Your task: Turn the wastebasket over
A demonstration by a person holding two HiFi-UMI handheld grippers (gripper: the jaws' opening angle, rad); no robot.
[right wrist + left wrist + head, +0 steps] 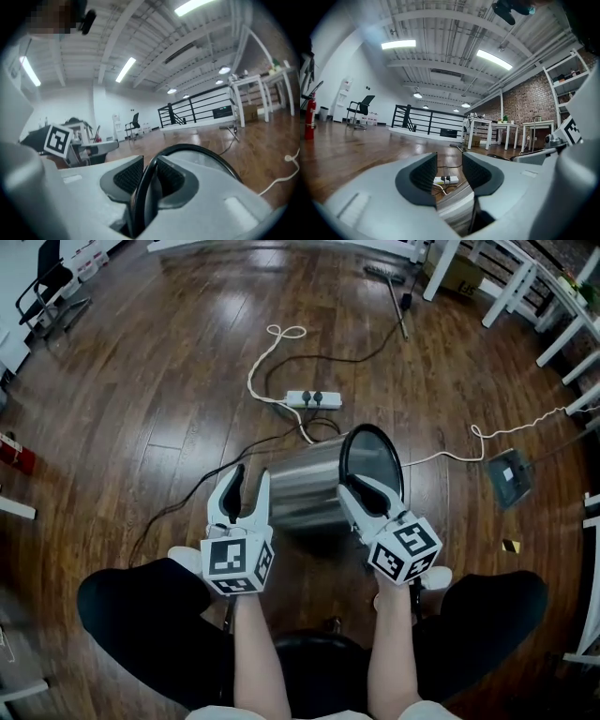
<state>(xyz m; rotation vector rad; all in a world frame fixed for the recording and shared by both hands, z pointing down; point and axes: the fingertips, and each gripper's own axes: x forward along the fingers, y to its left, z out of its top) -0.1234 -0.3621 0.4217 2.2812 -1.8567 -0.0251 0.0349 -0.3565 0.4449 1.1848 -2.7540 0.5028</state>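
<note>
While on its side, shiny steel wastebasket [305, 488]

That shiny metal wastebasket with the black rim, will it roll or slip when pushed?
Probably rolls: the shiny metal wastebasket is round-sided and tipped sideways. Likely light: the right gripper grips just its black rim. Polished wall looks slippery.

Dark plank floor [141, 381], glossy with glare toward the top of the frame. Dead centre, the steel wastebasket [305, 488] is on its side, mouth facing right. Just above it sits a white power strip [312, 399] with 2 plugs in. Its white cable [272, 343] loops upward, and a black lead [187, 495] trails to the lower left. There's a red extinguisher [14, 454] at far left and a flat grey box [511, 476] at right.
</note>
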